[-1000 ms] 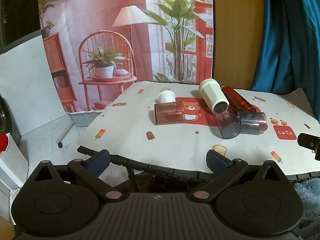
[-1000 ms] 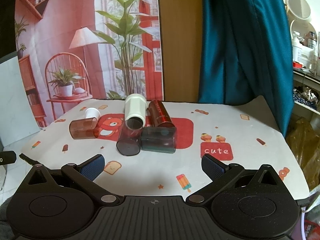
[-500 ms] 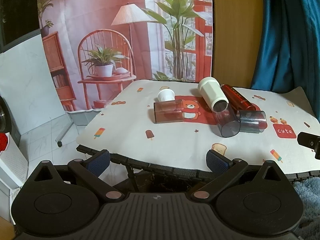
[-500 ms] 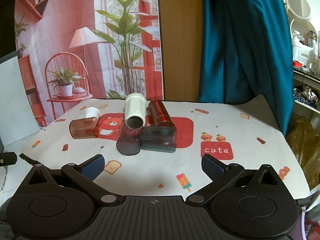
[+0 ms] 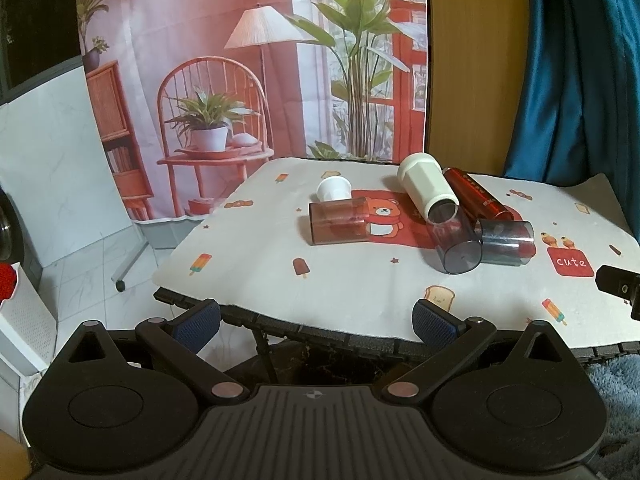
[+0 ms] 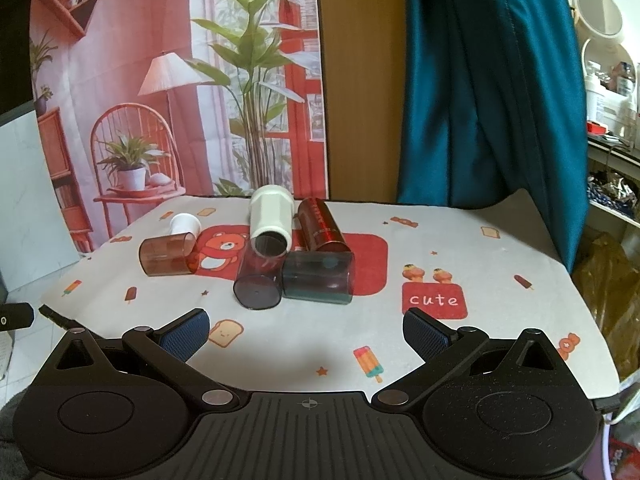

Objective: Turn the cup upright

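Note:
Several cups lie on their sides on the table: a brown translucent cup [image 5: 339, 221] [image 6: 167, 254], a small white cup [image 5: 334, 189] [image 6: 185, 224] behind it, a large white cup [image 5: 427, 185] [image 6: 270, 216], a red cup [image 5: 476, 195] [image 6: 320, 225], a purple-grey translucent cup [image 5: 456, 242] [image 6: 259, 280] and a dark teal translucent cup [image 5: 506, 237] [image 6: 319, 276]. My left gripper [image 5: 316, 316] is open and empty at the table's near left edge. My right gripper [image 6: 305, 330] is open and empty over the near tablecloth, short of the cups.
The table [image 6: 500, 264] wears a white printed cloth with a red bear patch. A printed backdrop [image 5: 256, 60] and a blue curtain [image 6: 488, 80] stand behind. The table's left edge drops to a tiled floor [image 5: 80, 272]. Shelves with clutter [image 6: 612, 128] stand at the right.
Almost nothing: the left wrist view has shifted very slightly. The cups have not moved and both grippers stay open.

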### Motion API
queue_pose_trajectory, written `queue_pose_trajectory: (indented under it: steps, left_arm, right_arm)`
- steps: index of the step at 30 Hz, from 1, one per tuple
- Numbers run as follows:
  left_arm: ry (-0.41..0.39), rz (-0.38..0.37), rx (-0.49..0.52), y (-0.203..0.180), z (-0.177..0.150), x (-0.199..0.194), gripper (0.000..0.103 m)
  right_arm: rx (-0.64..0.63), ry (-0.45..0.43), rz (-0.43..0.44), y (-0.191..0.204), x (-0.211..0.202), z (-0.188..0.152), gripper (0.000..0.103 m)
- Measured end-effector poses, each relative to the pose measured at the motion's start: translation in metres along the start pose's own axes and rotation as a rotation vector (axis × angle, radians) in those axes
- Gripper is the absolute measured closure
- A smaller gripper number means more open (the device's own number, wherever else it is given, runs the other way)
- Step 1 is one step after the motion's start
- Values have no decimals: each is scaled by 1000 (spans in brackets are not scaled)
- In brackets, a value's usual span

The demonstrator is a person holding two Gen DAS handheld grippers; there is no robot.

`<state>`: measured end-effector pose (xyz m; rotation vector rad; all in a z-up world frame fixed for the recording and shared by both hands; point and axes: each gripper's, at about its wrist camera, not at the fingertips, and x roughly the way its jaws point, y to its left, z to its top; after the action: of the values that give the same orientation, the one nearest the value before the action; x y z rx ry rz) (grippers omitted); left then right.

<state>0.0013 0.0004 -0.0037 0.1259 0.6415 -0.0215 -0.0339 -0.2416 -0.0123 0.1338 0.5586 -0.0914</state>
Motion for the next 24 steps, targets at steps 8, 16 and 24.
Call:
queue_pose_trajectory:
  steps: [8,16,24]
  left_arm:
    - [2,0,-8,1,1,1,0]
    - [4,5,-30,4,1,1,0]
    - [1,-2,-34,3,5,6,0]
  right_arm:
    - [9,6,1,0,1,0,0]
    - [9,8,5,0,2,1,0]
    - [6,4,17,0,3,3,0]
